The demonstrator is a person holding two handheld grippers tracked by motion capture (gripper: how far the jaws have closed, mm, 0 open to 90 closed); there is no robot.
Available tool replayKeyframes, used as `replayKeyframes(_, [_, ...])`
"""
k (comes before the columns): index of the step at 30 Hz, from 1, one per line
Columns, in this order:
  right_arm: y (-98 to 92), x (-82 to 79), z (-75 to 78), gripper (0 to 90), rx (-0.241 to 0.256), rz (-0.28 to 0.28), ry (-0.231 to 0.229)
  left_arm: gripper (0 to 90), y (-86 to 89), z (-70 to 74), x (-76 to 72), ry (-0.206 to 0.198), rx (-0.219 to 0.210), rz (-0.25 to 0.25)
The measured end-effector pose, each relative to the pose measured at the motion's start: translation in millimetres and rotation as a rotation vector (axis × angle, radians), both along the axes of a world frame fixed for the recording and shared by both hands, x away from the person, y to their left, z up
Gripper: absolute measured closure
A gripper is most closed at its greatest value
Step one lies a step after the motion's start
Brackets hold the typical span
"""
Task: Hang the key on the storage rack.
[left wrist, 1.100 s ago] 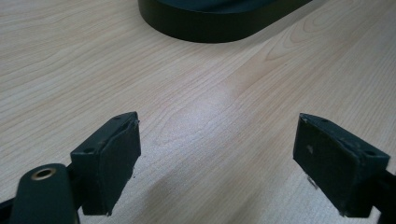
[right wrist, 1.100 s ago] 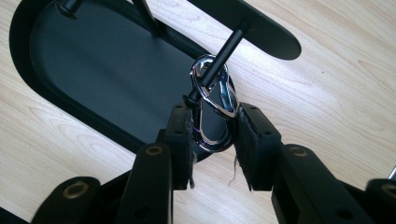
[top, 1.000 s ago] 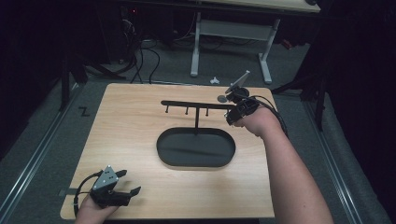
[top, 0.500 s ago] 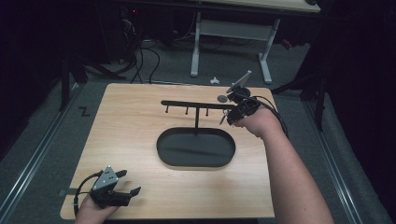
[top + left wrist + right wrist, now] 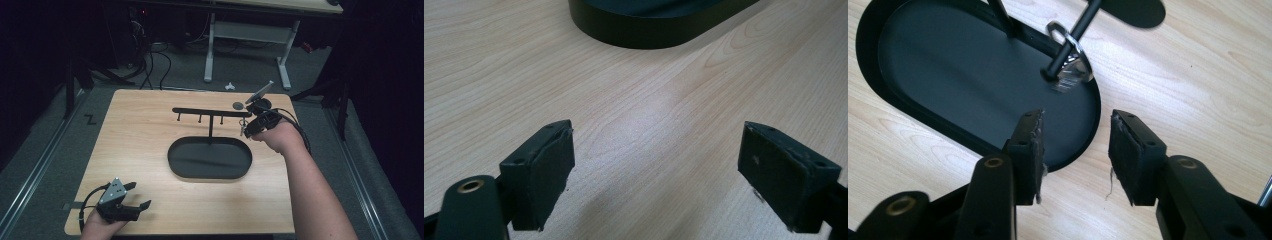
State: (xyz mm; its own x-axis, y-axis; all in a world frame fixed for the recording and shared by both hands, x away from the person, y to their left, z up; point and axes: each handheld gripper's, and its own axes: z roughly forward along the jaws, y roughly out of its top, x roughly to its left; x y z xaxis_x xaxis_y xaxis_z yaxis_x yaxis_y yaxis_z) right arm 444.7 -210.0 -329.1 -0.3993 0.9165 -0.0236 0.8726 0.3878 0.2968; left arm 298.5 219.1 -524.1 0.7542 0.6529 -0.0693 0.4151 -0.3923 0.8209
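Item: metal key ring [image 5: 1070, 57], small, silvery, hanging on the end peg of a black hook rack [image 5: 210, 112]. The rack stands on a post rising from an oval black tray [image 5: 209, 159] on a wooden table [image 5: 140, 130]. In the high view the ring sits at the rack's right end, just beside the right gripper [image 5: 250, 129].

Handling, as I judge it: light, rigid, smooth steel, so likely slippery between pads. It will swing on the peg if nudged. Not fragile. Best hold looks like a pinch across the lower, free part of the loop, clear of the peg, then a slide outward along the peg to free it.

Right gripper [image 5: 1075, 132]: jaws partly apart, holding nothing, pointed down at the ring with a gap between pads and ring.

Left gripper [image 5: 134, 202]: jaws spread wide and empty, low over the table's near left corner, well apart from the rack.

Also present: a round dark disc [image 5: 238, 105] on the table beyond the rack.
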Motion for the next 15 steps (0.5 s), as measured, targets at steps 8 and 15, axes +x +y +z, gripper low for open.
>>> replayKeyframes(8, [-5.5, -10.7, -11.0, 56.0, -0.001, -0.019, -0.006, 15.5, -2.7, 0.0, 0.6, -0.001, 0.002, -0.006])
replayKeyframes(15, [-9.4, -19.5, -26.2, 53.6, -0.014, -0.015, -0.018, 15.5, -4.3, -1.0, 1.0, 0.004, 0.006, -0.010])
